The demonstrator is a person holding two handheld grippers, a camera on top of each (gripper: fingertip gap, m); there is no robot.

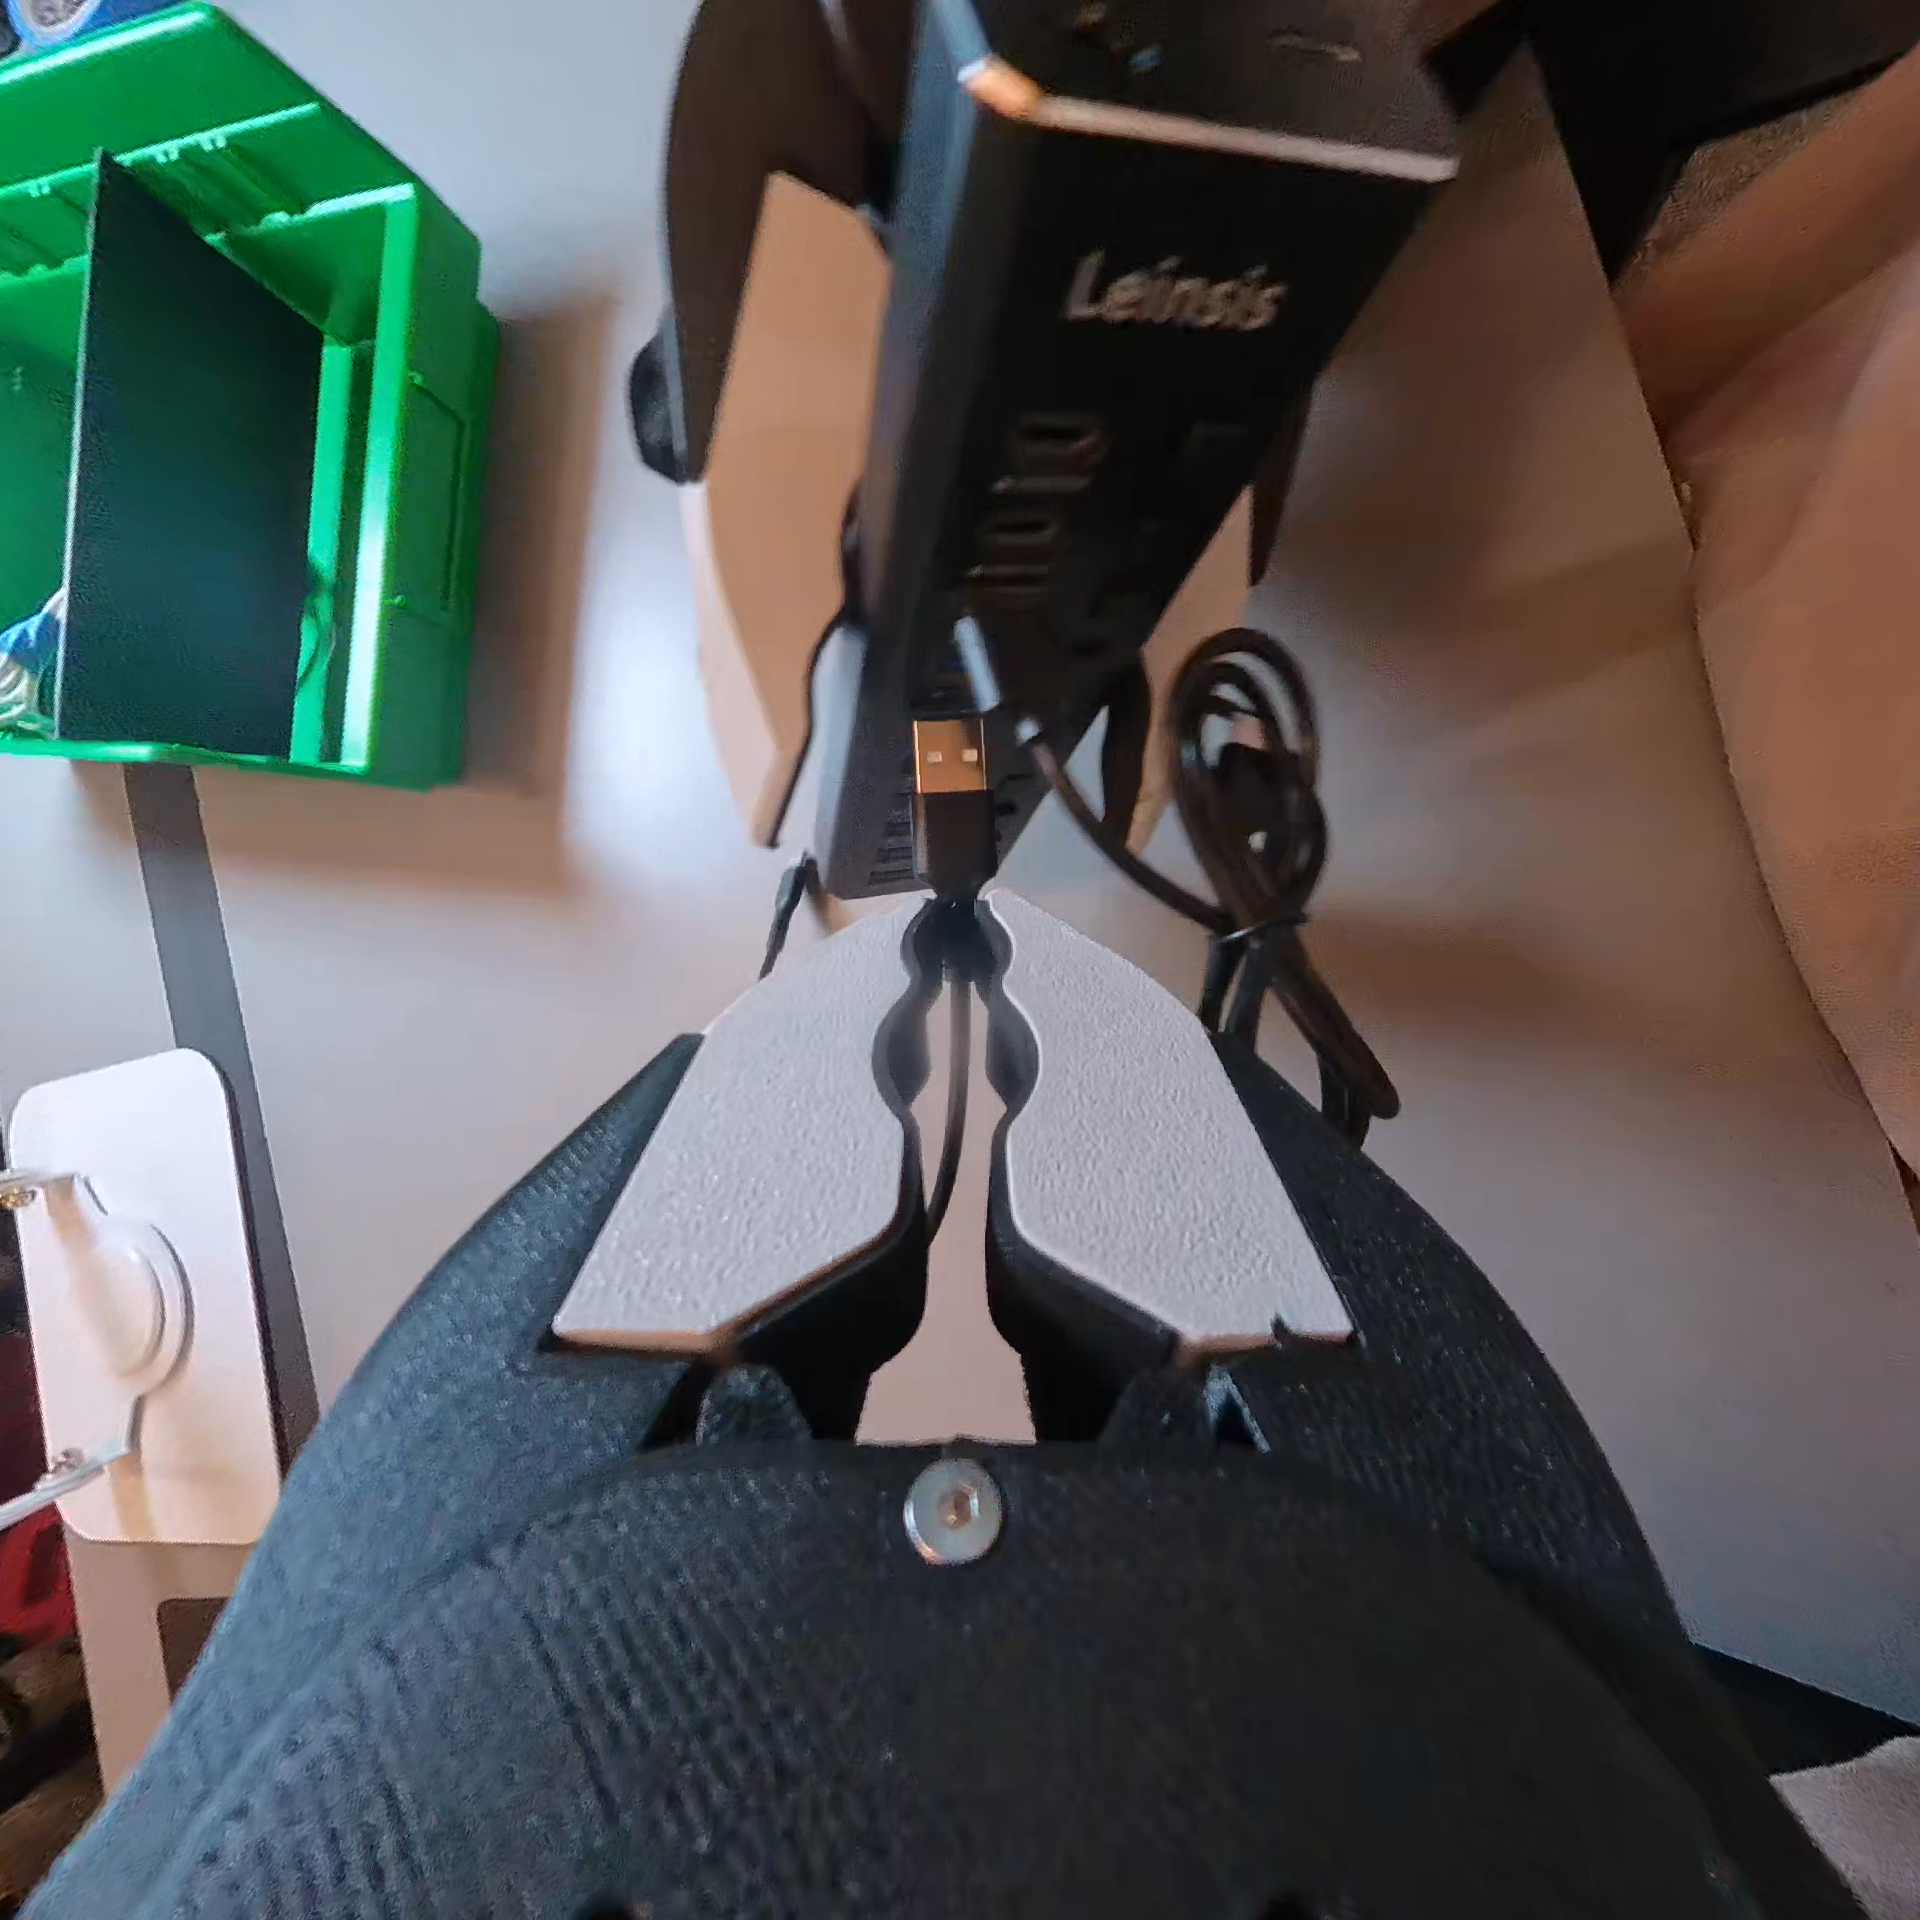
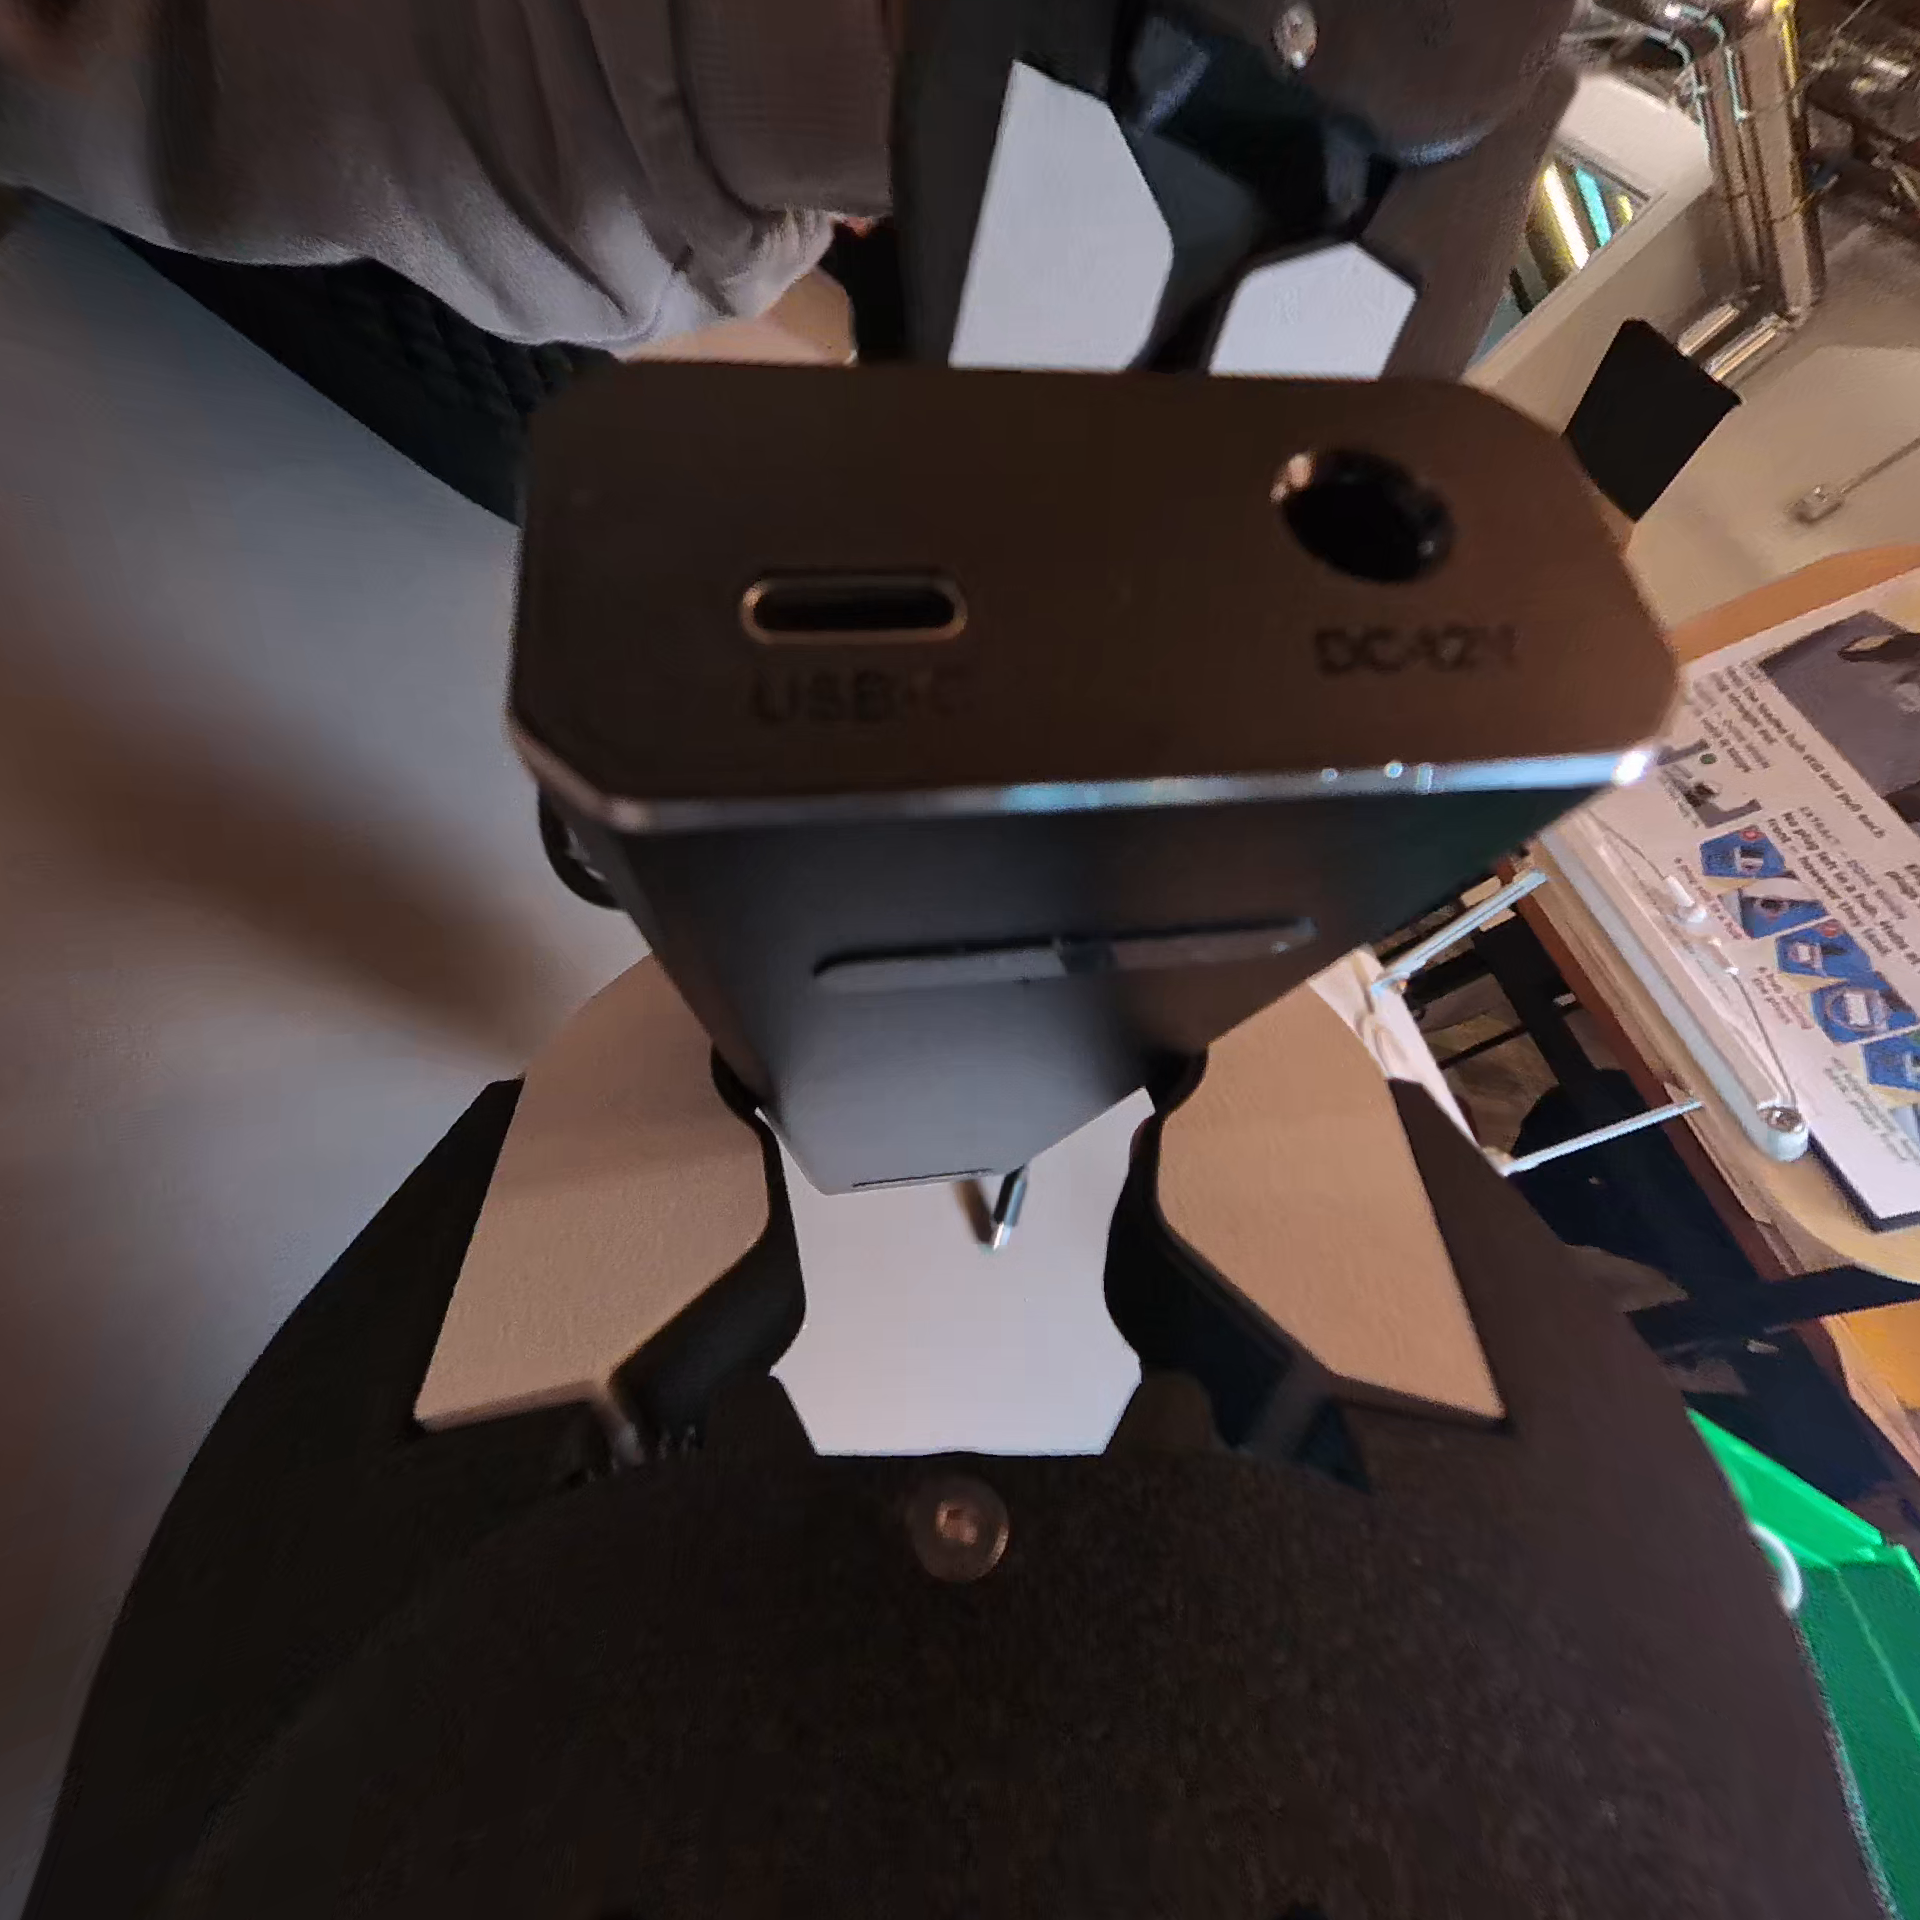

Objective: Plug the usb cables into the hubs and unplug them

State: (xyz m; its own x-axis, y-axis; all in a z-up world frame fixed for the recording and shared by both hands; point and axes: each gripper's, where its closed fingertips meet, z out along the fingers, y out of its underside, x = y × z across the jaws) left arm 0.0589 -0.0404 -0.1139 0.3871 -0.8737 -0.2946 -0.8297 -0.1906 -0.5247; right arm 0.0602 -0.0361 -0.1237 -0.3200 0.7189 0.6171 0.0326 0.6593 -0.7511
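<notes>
Hub [image 2: 1091, 644]: clamped in R gripper [image 2: 956, 1174]
Plug [image 1: 948, 795]: pinched at its base by L gripper [image 1: 951, 914], just below hub port row, not in
Risk: plug tilts in jaws, jams on port edge
Risk2: hub slips under push

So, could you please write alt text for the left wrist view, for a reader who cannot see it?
The left gripper, shut on a black USB cable, holds its metal plug up to the port side of a dark USB hub, not yet inserted. The right gripper holds the hub from beyond, above a white table with a green bin at left.
</notes>
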